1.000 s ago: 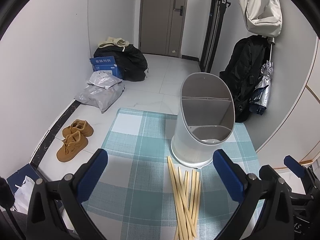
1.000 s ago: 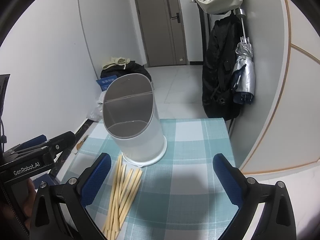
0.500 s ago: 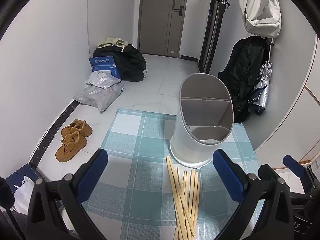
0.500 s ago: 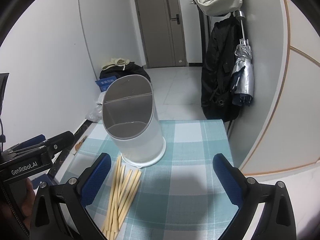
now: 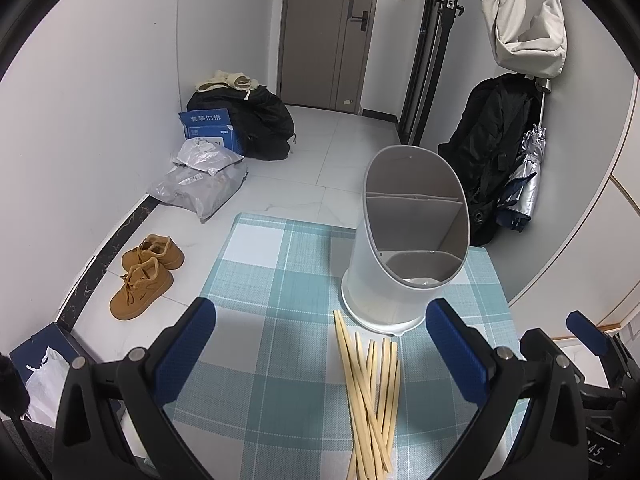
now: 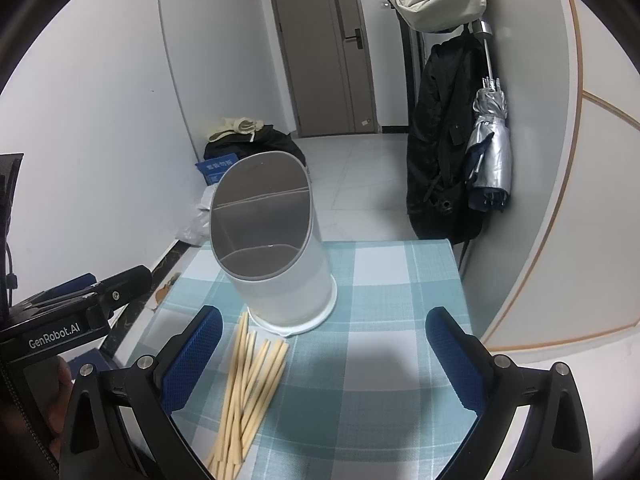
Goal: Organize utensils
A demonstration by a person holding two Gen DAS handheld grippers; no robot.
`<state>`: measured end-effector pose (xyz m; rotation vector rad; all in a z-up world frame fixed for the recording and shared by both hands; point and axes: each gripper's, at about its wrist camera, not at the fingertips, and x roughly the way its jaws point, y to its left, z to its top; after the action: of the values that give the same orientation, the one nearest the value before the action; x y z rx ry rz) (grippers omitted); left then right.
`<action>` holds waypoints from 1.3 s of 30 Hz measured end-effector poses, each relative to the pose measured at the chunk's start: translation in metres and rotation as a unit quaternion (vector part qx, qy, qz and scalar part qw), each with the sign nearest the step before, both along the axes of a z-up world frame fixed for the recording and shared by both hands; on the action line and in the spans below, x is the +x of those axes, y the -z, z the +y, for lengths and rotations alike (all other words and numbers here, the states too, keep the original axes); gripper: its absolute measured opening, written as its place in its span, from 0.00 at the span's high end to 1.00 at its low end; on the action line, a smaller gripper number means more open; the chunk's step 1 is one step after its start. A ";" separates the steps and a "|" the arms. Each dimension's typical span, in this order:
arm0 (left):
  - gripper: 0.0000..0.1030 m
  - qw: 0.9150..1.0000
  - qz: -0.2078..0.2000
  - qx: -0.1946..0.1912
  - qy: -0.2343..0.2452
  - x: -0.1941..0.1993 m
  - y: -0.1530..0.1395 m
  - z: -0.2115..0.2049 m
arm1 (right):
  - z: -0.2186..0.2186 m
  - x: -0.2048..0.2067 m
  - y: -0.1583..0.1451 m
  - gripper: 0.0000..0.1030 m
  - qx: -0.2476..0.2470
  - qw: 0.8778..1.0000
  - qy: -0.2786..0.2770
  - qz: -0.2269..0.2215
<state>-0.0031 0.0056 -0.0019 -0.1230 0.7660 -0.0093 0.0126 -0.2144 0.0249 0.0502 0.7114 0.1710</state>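
Left tongs [image 5: 320, 344] spread wide, empty, above checked counter [image 5: 280, 280]. Right tongs [image 6: 322, 354] likewise agape, nothing held. Chopsticks [image 5: 370, 396] lie loose on counter just before white utensil holder [image 5: 404, 272], upright, nothing visible inside. Left view alone shows brown shoes [image 5: 144, 274] on floor; right view alone shows hand [image 6: 48, 412] gripping left device.

On your bench [image 5: 280, 264] the utensil holder [image 5: 404, 264] stands at the far side, the chopsticks [image 5: 370, 392] lie just near of it, and shoes [image 5: 144, 276] sit on the floor to the left.
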 end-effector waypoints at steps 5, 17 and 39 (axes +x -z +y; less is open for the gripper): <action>0.01 1.000 0.009 -0.001 0.001 0.002 0.002 0.001 | 0.000 0.001 0.001 0.02 0.005 1.000 -0.001 0.004; 0.01 0.997 0.077 -0.018 -0.001 0.017 0.032 0.015 | 0.004 0.008 0.003 0.05 -0.007 1.000 -0.002 0.009; 0.25 0.964 0.266 0.014 0.023 0.052 0.109 -0.012 | -0.024 0.031 0.014 0.16 0.024 0.998 0.006 0.054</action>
<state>0.0490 -0.0060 -0.1107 -0.0810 1.3063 -0.0105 0.0434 -0.2380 0.0113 0.1101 0.8148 0.1753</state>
